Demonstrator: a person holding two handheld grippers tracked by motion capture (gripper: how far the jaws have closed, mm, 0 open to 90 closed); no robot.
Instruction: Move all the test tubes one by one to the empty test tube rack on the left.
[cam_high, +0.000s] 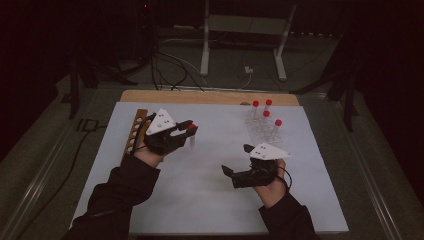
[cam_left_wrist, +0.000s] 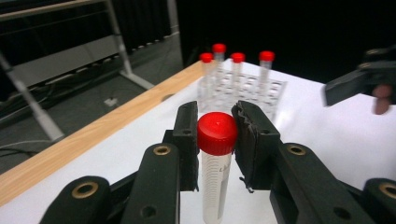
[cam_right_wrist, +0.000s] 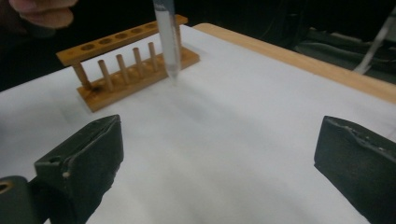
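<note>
Wooden rack (cam_high: 134, 134) lies just behind the left hand (cam_high: 150, 156), at the left edge of the white sheet (cam_high: 200, 190). Left gripper (cam_high: 189, 131) is clamped on a red-capped tube (cam_left_wrist: 215, 163), pads pressing just under the cap, tube hanging upright between the jaws, its tip clear of the sheet and near the wooden rack in the right gripper view. Right gripper (cam_high: 239, 161), well apart to the right, has its jaws wide apart, nothing between them, bare sheet below. Clear rack (cam_high: 264, 131) with four red-capped tubes (cam_high: 266, 114) sits just beyond the right gripper, toward the far edge.
</note>
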